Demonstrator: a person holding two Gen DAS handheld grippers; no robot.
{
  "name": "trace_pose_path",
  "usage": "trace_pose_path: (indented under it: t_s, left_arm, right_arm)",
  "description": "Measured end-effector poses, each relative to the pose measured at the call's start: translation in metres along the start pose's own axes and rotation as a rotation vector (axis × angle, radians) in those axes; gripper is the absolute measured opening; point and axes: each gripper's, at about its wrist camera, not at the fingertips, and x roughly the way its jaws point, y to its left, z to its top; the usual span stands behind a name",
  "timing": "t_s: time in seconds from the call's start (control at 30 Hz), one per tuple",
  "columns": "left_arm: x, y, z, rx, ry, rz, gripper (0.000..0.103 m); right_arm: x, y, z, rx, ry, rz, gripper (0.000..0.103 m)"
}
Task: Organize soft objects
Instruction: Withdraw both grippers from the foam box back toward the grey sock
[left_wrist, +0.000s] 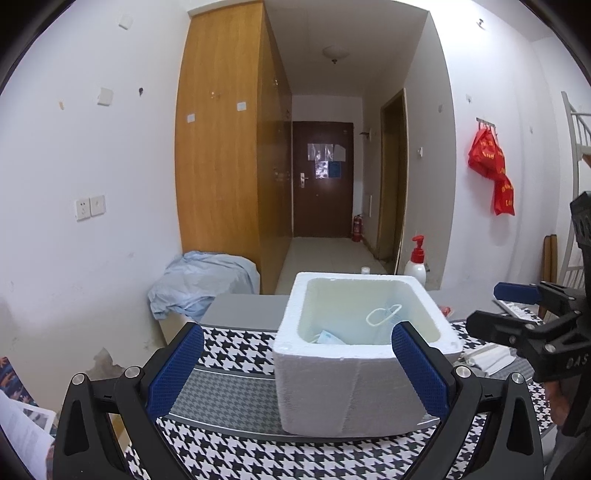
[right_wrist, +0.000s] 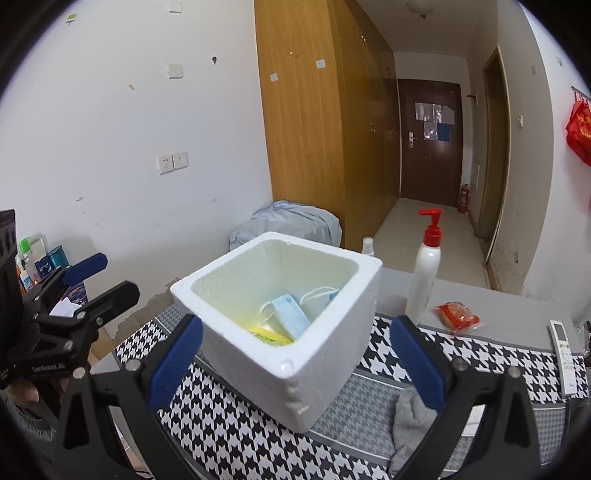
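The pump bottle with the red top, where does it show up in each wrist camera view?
Left wrist view: the pump bottle stands right of centre, behind the far right corner of the white foam box.
Right wrist view: the pump bottle stands right of centre, beside the box's right wall, near a red packet.
Shared landmark: the foam box on the houndstooth cloth.

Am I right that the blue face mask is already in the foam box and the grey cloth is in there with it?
Only partly. The blue face mask lies in the foam box, but the grey cloth lies outside it, on the houndstooth table cover by the right gripper, as the right wrist view shows.
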Motion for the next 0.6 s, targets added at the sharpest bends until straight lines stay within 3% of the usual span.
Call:
trace_pose_path:
  t_s: [0.3,0.6]
  left_arm:
    - [-0.011,-0.024,0.001,-0.003,-0.004,-0.015,0.102]
    - [-0.020,-0.046,-0.005,-0.016,-0.002,-0.092,0.102]
  right_arm:
    - [-0.027,-0.011,-0.014,-0.010,-0.040,0.002,0.102]
    - [-0.053,-0.018,-0.030,0.017,-0.083,-0.018,0.102]
